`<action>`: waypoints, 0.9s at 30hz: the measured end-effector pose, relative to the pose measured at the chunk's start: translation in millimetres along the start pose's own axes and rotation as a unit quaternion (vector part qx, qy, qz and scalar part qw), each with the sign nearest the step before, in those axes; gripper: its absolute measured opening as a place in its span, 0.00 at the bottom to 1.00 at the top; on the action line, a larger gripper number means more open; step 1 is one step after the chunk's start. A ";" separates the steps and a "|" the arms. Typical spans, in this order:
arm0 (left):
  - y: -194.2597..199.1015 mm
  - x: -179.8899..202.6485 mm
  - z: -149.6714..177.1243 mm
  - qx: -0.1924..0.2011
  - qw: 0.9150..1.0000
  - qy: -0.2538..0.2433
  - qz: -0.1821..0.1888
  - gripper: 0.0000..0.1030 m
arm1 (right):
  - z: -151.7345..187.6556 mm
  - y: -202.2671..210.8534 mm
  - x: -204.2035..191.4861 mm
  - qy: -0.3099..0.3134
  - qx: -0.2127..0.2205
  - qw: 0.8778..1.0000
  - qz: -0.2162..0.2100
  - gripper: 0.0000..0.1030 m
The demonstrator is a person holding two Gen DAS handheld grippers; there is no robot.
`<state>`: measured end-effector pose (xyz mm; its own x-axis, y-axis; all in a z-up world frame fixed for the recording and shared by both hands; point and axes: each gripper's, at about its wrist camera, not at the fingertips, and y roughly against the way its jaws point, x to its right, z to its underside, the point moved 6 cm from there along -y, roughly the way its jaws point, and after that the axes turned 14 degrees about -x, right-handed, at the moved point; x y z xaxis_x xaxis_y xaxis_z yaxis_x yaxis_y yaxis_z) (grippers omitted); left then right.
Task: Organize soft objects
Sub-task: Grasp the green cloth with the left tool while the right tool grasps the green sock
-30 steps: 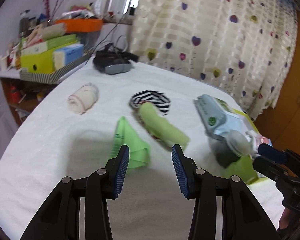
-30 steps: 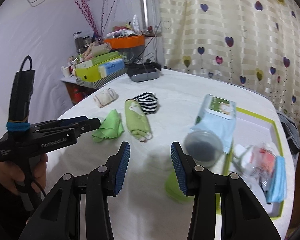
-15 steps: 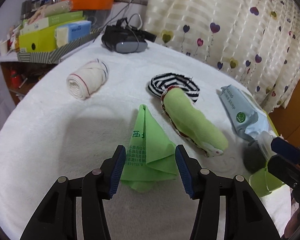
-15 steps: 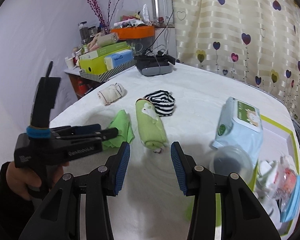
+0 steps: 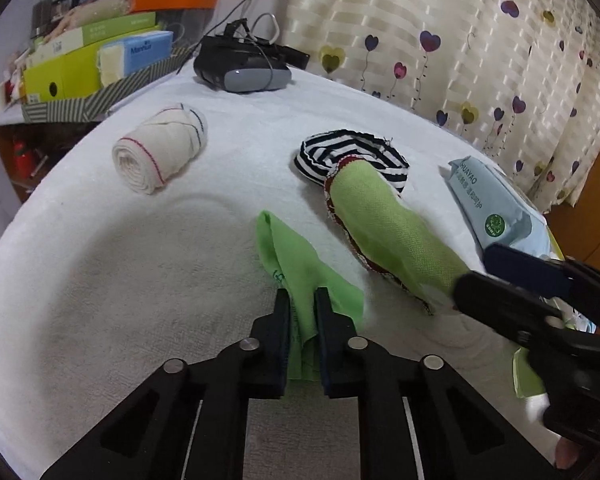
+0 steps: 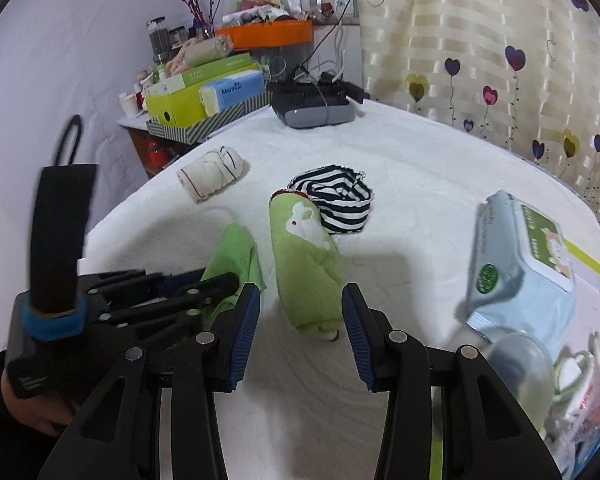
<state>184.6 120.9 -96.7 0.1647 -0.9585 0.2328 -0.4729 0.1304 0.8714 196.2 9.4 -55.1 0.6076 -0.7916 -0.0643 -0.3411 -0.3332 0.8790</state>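
Left tool (image 5: 302, 300) pinching the green cloth (image 5: 300, 264) on the white surface (image 5: 140, 280), just left of the green roll (image 5: 384, 228). Right tool (image 6: 300, 312) spread around that roll's near end, seemingly not touching. Striped fabric (image 6: 340, 204) behind the roll.

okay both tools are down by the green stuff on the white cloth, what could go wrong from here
1. The left tool is shut on only the near edge of the thin green cloth; it may unfold or slip out when lifted.
2. The right tool stands open around the near end of the green rolled sock, whose far end touches the striped fabric; pulling could drag that along.
3. The two tools are close together and might collide.
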 end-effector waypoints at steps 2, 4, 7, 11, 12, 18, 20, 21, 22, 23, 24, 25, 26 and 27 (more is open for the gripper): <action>3.5 -3.3 0.4 0.004 1.000 0.008 0.004 0.08 | -2.1 -7.5 -0.6 0.001 -0.009 1.000 0.004 0.43; 7.5 -6.7 0.4 0.011 1.000 0.014 0.003 0.08 | -4.2 -15.1 0.3 -0.001 -0.019 1.000 0.014 0.43; 11.4 -11.4 -0.1 0.016 1.000 0.022 0.005 0.08 | -7.6 -23.4 3.3 -0.008 -0.028 0.999 0.033 0.43; 13.3 -11.4 0.1 0.018 1.000 0.023 0.011 0.08 | -14.3 -33.0 10.6 -0.024 -0.038 0.998 0.053 0.43; 13.6 -11.6 -0.1 0.019 0.999 0.023 0.012 0.08 | -15.7 -34.6 11.8 -0.027 -0.040 0.997 0.052 0.43; 16.9 -12.8 -0.3 0.022 0.999 0.025 0.015 0.08 | -19.2 -37.0 10.1 -0.029 -0.037 0.998 0.039 0.25; 19.6 -12.1 -0.4 0.026 0.999 0.024 0.016 0.08 | -18.2 -33.2 7.5 -0.023 -0.032 0.999 0.036 0.22; 22.2 -11.1 0.0 0.029 0.999 0.023 0.017 0.08 | -17.8 -31.4 5.7 -0.019 -0.030 0.999 0.034 0.22; 24.4 -10.4 0.7 0.031 0.999 0.022 0.017 0.08 | -16.8 -28.1 3.4 -0.016 -0.025 0.999 0.030 0.22; 27.1 -9.8 0.9 0.034 0.999 0.022 0.017 0.08 | -16.0 -23.9 0.6 -0.013 -0.019 0.999 0.025 0.22; 30.4 -8.9 1.3 0.038 0.999 0.021 0.017 0.08 | -15.2 -20.5 -1.8 -0.010 -0.015 1.000 0.022 0.22; 33.8 -8.7 1.4 0.042 0.999 0.021 0.017 0.08 | -13.8 -14.6 -4.7 -0.007 -0.008 1.000 0.019 0.22; 37.5 -8.1 1.8 0.046 0.999 0.020 0.017 0.08 | -12.7 -9.9 -6.3 -0.005 -0.002 1.000 0.016 0.22; 41.9 -7.4 2.5 0.051 0.998 0.020 0.016 0.08 | -11.6 -4.9 -7.4 -0.005 0.004 1.000 0.012 0.22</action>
<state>161.4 132.8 -63.0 0.1816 -0.9432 0.2781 -0.5634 0.1320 0.8156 201.7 22.8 -53.5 0.5917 -0.8047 -0.0472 -0.3620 -0.3175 0.8764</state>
